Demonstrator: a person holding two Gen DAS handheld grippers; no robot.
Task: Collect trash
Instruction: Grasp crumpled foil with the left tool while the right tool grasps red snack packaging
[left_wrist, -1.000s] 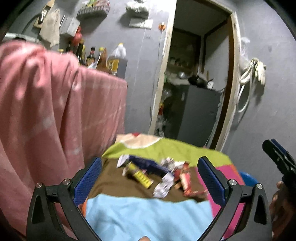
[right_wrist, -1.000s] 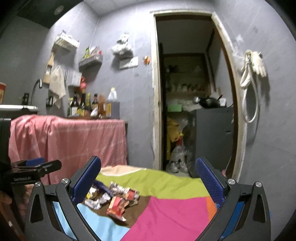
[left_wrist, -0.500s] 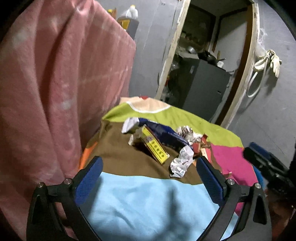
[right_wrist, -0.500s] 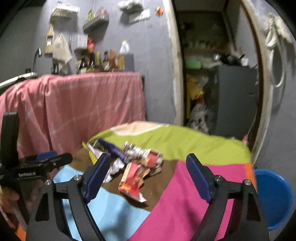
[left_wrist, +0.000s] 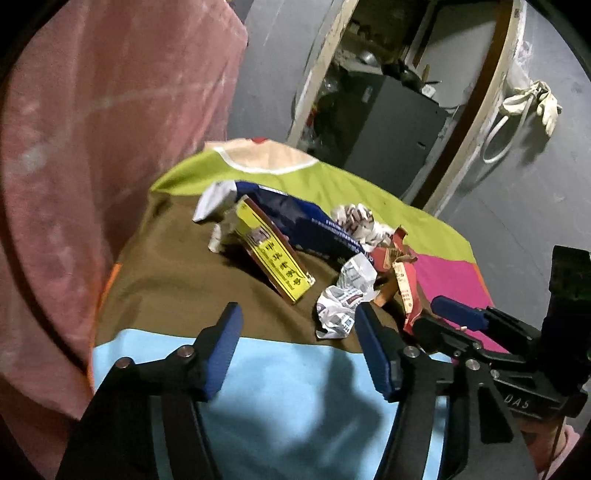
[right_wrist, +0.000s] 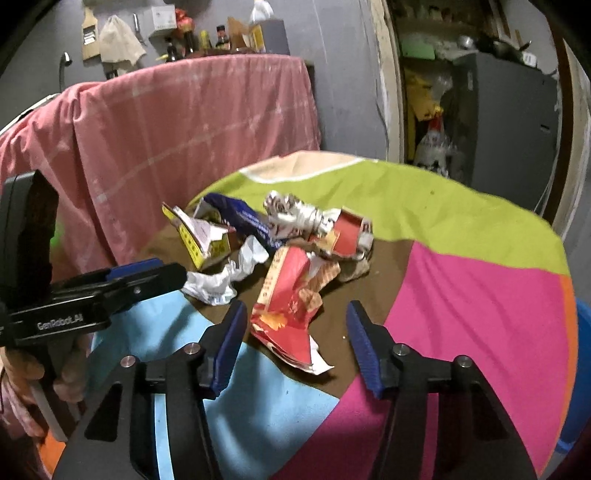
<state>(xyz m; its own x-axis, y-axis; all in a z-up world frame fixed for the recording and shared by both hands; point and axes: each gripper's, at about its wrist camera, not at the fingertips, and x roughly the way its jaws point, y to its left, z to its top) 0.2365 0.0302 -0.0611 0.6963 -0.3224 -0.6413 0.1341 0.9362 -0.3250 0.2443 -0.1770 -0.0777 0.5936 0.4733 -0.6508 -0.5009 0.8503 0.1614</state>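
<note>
A heap of trash lies on a round table with a multicoloured cloth (left_wrist: 258, 387): a yellow carton (left_wrist: 275, 254), a dark blue wrapper (left_wrist: 306, 221), a crumpled white paper (left_wrist: 347, 295) and a torn red wrapper (right_wrist: 295, 299). My left gripper (left_wrist: 295, 339) is open and empty, just short of the yellow carton and white paper. My right gripper (right_wrist: 295, 332) is open and empty, its jaws either side of the red wrapper's near end. Each gripper shows in the other's view: the right (left_wrist: 454, 314) and the left (right_wrist: 147, 273).
A pink cloth (right_wrist: 184, 110) hangs over a counter left of the table, with bottles (right_wrist: 221, 37) on top. A doorway with a grey cabinet (right_wrist: 509, 122) lies behind. A blue bin (right_wrist: 581, 369) stands at the table's right edge.
Both grippers have tilted down and moved in toward the trash heap. Both sets of jaws have narrowed somewhat but stay open. The trash has not moved.
</note>
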